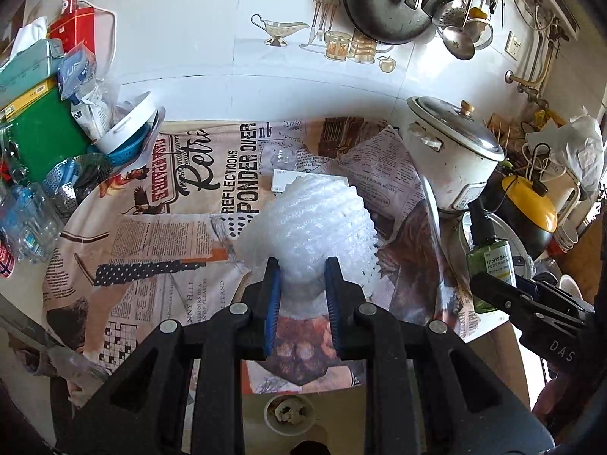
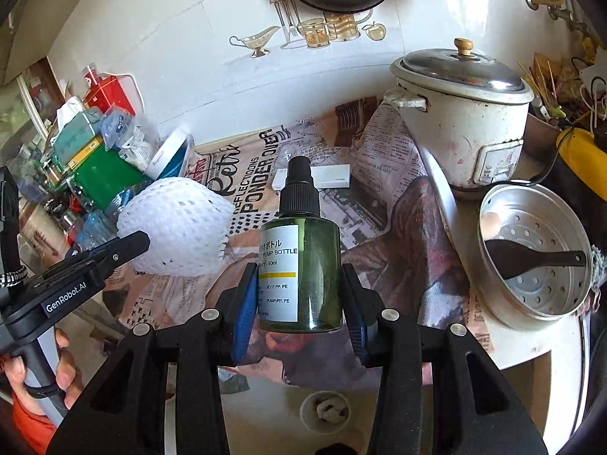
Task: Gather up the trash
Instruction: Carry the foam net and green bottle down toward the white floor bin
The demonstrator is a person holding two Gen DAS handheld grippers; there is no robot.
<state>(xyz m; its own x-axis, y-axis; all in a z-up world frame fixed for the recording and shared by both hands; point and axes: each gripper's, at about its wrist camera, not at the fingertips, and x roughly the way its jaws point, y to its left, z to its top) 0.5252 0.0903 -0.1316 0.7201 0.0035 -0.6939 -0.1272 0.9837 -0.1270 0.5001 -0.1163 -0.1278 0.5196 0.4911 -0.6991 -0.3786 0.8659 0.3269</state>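
My left gripper (image 1: 302,273) is shut on a white foam fruit net (image 1: 311,223) and holds it above the newspaper-print cloth (image 1: 159,235). The net also shows in the right wrist view (image 2: 178,227), held by the left gripper (image 2: 125,246). My right gripper (image 2: 297,284) is shut on a small green pump bottle (image 2: 303,265) with a black spray top, held upright above the cloth (image 2: 398,235). The bottle also shows in the left wrist view (image 1: 489,261) at the right. A small white box (image 2: 330,176) and a clear plastic scrap (image 1: 284,157) lie on the cloth behind.
A white rice cooker (image 2: 463,121) stands at the back right, with a metal steamer pot (image 2: 538,258) holding a black spoon in front of it. Boxes, packets and a blue colander (image 1: 125,151) pile up at the left. A small white cup (image 1: 290,413) sits below, near the counter's front edge.
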